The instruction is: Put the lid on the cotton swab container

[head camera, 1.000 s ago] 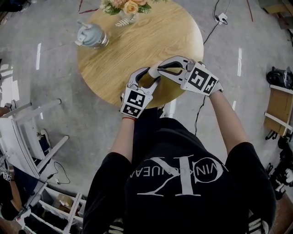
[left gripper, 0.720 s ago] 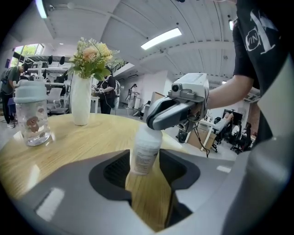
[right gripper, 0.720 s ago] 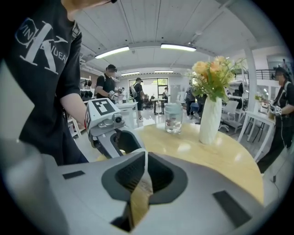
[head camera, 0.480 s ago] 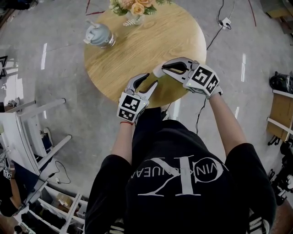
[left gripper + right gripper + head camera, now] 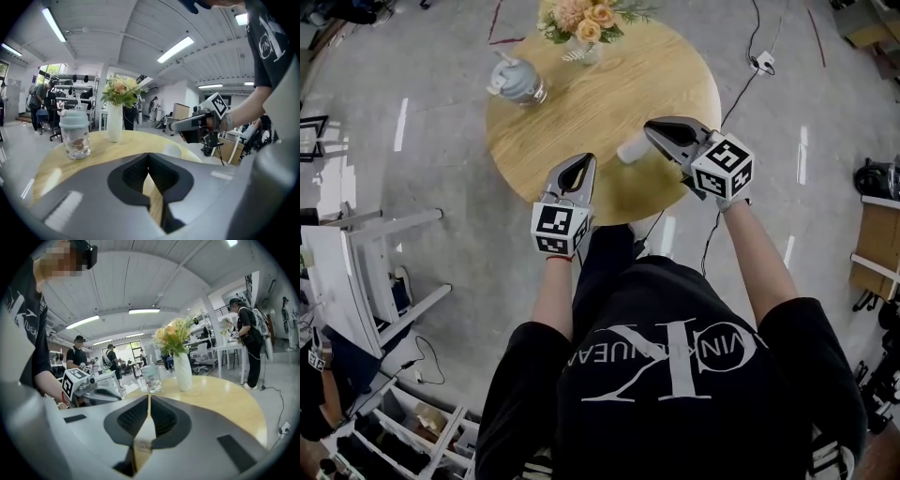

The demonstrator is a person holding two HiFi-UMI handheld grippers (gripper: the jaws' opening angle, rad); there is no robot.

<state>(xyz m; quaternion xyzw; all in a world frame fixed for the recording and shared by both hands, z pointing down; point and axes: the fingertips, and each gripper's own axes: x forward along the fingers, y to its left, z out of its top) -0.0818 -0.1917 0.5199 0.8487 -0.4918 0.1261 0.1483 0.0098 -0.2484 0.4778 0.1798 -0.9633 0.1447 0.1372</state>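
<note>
over the round table point(image 5: 609, 84), left gripper point(image 5: 586, 158) closed, right gripper point(image 5: 650, 127) closed

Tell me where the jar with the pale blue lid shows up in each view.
Head view: jar upper left, near the round table's far edge.
Left gripper view: jar at left, just left of the vase.
Right gripper view: jar at centre, left of the vase.
Shared landmark: the white flower vase beside it.

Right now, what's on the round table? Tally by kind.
white vase of flowers: 1
clear cup with blue lid: 1
white round container: 1
Total: 3
</note>
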